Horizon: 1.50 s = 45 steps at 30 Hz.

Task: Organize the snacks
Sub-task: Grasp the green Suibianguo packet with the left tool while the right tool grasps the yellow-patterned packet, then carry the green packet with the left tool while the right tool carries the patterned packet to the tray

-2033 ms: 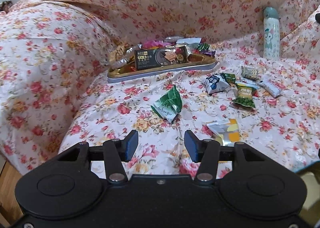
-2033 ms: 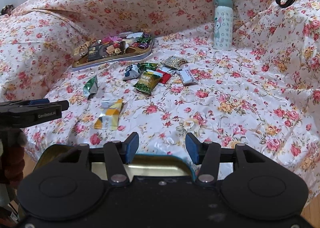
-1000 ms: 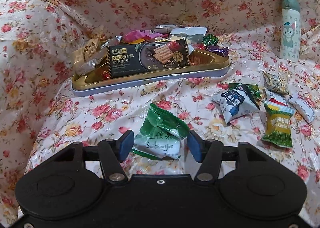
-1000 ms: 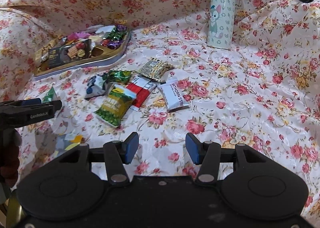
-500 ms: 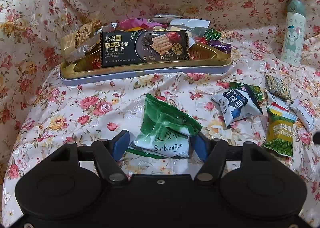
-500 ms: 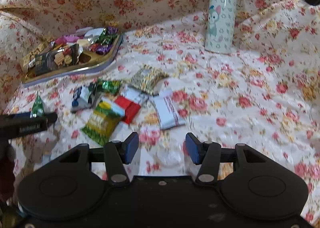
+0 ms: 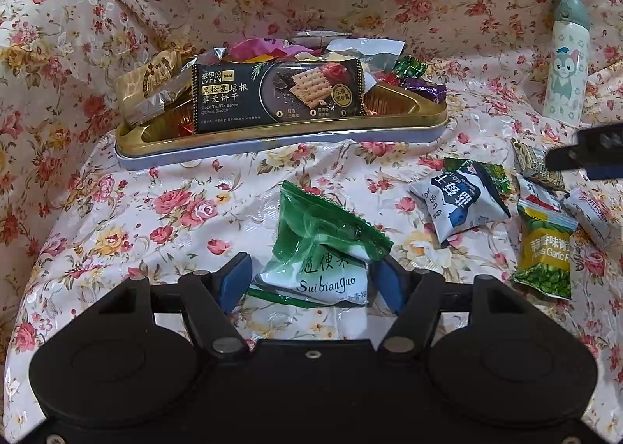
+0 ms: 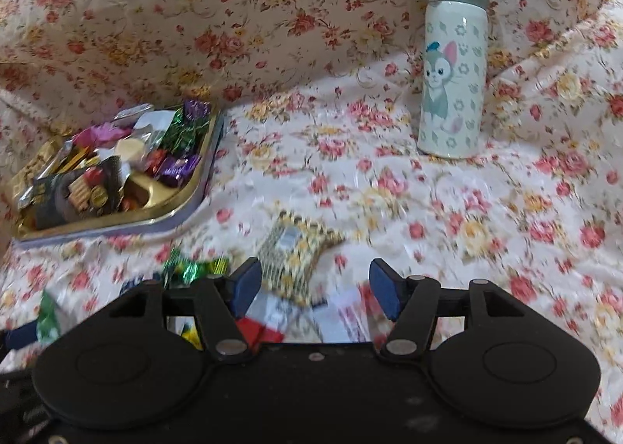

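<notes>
A gold tray point(image 7: 280, 134) full of snacks, with a black cracker pack point(image 7: 278, 95) in front, sits at the back on the flowered cloth; it also shows in the right wrist view point(image 8: 175, 206). My left gripper point(image 7: 309, 280) is open, its jaws on either side of a green and white Suibianguo packet point(image 7: 323, 253) lying on the cloth. My right gripper point(image 8: 313, 282) is open and empty, low over loose snacks, with a yellow patterned packet point(image 8: 296, 245) just ahead. Its fingertip point(image 7: 584, 155) shows at the right of the left wrist view.
Loose snacks lie right of the green packet: a blue and white packet point(image 7: 459, 202), a green garlic pea pack point(image 7: 545, 249), a white hawthorn bar point(image 7: 592, 210). A cat-print bottle point(image 8: 453, 62) stands at the back right. The cloth rises into folds behind and left.
My left gripper moved forward until the green packet lay between its open jaws. My right gripper moved forward and down over the loose snacks. Both stayed open.
</notes>
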### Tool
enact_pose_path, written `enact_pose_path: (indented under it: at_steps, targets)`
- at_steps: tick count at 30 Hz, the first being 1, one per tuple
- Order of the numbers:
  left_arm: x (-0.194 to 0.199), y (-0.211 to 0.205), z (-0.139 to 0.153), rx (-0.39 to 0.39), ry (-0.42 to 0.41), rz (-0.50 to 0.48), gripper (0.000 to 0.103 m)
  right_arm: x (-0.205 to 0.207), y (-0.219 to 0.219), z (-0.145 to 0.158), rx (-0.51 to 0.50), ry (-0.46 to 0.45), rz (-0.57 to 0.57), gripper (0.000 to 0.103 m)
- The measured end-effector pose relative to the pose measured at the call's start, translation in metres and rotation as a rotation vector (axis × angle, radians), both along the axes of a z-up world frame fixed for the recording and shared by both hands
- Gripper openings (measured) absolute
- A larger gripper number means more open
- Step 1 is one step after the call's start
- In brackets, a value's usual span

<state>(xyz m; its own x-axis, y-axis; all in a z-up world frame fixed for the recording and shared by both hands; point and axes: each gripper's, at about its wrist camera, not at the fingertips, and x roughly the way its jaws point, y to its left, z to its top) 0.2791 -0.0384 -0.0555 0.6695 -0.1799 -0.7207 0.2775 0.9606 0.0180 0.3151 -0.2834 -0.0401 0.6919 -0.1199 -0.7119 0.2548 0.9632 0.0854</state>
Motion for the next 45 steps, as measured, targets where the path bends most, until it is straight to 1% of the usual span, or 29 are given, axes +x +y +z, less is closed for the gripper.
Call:
enact_pose_path:
  at_steps: [1, 3, 11, 14, 15, 16, 17, 19, 22, 25, 30, 33, 37, 45]
  targets:
    - [0.0, 0.0, 0.0, -0.001, -0.001, 0.0, 0.069, 0.005, 0.002, -0.001, -0.006, -0.002, 0.0, 0.069]
    - [0.0, 0.0, -0.001, 0.0, -0.003, 0.001, 0.069, 0.015, 0.005, -0.004, -0.021, 0.004, 0.0, 0.071]
    - [-0.001, 0.0, 0.0, 0.001, -0.005, 0.0, 0.069, 0.037, 0.019, -0.024, -0.083, 0.048, 0.004, 0.071]
    - [-0.001, 0.0, 0.0, 0.001, -0.005, -0.001, 0.068, 0.039, 0.02, -0.028, -0.105, 0.051, 0.001, 0.069]
    - [-0.001, 0.0, 0.0, 0.0, -0.005, -0.001, 0.068, 0.038, 0.02, -0.028, -0.113, 0.049, -0.001, 0.065]
    - [0.0, 0.0, 0.0, 0.0, -0.003, -0.002, 0.068, 0.038, 0.019, -0.028, -0.117, 0.049, 0.001, 0.058]
    - [0.0, 0.0, 0.0, 0.001, -0.001, -0.003, 0.067, 0.037, 0.019, -0.028, -0.119, 0.046, 0.005, 0.054]
    - [0.0, -0.001, 0.001, 0.0, 0.004, -0.007, 0.064, 0.036, 0.018, -0.026, -0.126, 0.044, 0.022, 0.038]
    - [-0.001, -0.003, 0.002, 0.004, 0.006, -0.011, 0.062, 0.033, 0.016, -0.024, -0.135, 0.038, 0.04, 0.037]
    - [-0.001, -0.002, 0.003, 0.003, 0.012, -0.012, 0.062, 0.025, 0.01, -0.019, -0.112, 0.006, 0.042, 0.036]
    - [-0.002, -0.002, 0.005, 0.001, 0.029, -0.008, 0.061, 0.002, -0.001, -0.004, -0.077, -0.082, 0.031, 0.036]
    - [-0.004, -0.002, 0.007, -0.008, 0.047, -0.003, 0.061, -0.012, -0.008, 0.004, -0.06, -0.111, 0.024, 0.036]
    - [-0.011, -0.003, 0.011, -0.016, 0.066, 0.007, 0.061, -0.033, -0.016, 0.01, -0.036, -0.117, 0.01, 0.036]
    - [-0.032, 0.005, 0.03, -0.044, 0.095, 0.042, 0.061, -0.072, -0.016, 0.01, 0.0, -0.069, 0.007, 0.036]
